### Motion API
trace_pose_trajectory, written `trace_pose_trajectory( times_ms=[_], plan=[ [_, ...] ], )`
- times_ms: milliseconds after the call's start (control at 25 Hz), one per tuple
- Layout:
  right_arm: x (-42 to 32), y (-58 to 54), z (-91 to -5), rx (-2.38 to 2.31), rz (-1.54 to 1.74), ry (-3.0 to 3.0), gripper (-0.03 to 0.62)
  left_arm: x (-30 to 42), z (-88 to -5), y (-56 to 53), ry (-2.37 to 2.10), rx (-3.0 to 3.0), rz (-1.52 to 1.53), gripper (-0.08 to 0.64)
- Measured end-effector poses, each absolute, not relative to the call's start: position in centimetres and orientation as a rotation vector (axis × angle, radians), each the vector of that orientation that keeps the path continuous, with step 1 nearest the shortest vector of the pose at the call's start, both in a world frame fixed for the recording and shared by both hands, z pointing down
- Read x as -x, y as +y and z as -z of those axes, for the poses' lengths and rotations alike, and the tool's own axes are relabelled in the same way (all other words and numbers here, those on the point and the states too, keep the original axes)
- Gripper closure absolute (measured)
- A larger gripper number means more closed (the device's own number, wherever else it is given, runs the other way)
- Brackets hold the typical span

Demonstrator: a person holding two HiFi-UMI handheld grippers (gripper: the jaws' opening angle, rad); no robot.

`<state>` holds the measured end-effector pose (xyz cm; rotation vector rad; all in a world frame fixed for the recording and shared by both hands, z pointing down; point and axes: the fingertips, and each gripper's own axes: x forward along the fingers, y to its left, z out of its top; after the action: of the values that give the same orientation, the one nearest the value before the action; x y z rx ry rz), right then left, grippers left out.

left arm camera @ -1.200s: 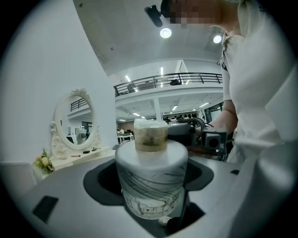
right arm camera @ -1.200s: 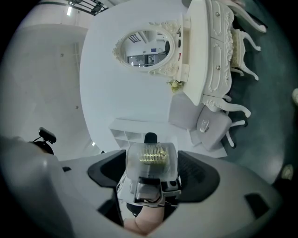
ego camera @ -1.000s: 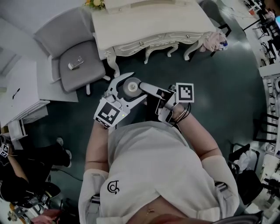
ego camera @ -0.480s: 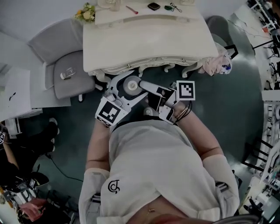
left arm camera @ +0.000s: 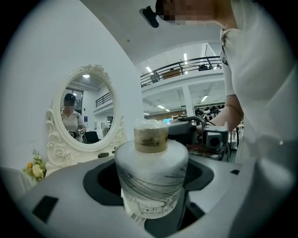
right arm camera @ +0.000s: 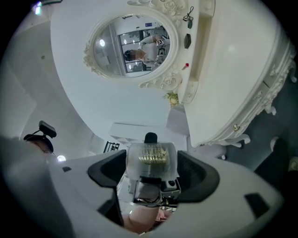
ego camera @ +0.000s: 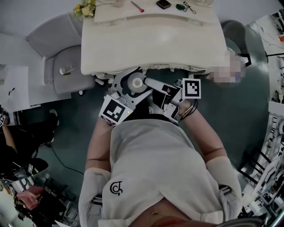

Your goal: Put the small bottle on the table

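Left tongs: clamped round the fat white body of the small bottle, so yeah, a solid hold.
Right tongs: came in from the right and were closed on the bottle's clear cap.
Small bottle: hung in the air between both tongs, right in front of the person's chest. It was just off the near edge of the worktop, not resting on it.
Worktop: a white dressing table with a carved front edge. A few small bits sat along its far edge, too tiny to name.
Mirror: oval with a fancy white frame, stood at the far side of the worktop.
Flowers: little yellow bunch at the far left corner.
Chair: grey, just left of the worktop, with some small object on the seat.
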<state>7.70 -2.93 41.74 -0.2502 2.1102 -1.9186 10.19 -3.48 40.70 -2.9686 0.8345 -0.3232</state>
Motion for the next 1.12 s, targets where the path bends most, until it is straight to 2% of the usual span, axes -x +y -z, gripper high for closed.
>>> trace_pose_trajectory(
  times_ms=[640,920,1120],
  plan=[
    [-4.4,-17.4,-47.2,0.266,2.043,2.042,0.25,-7.0,-46.3,-18.2,0.832,3.045,0.379,0.21],
    [-2.2,-21.0,-51.1,0.365,2.1,2.058,0.255,-4.0,-50.7,-21.7,0.876,3.058,0.496,0.21],
    [-1.5,-23.0,-54.4,0.428,2.143,2.105,0.285,-3.2,-54.4,-23.5,0.851,3.095,0.556,0.21]
  ],
)
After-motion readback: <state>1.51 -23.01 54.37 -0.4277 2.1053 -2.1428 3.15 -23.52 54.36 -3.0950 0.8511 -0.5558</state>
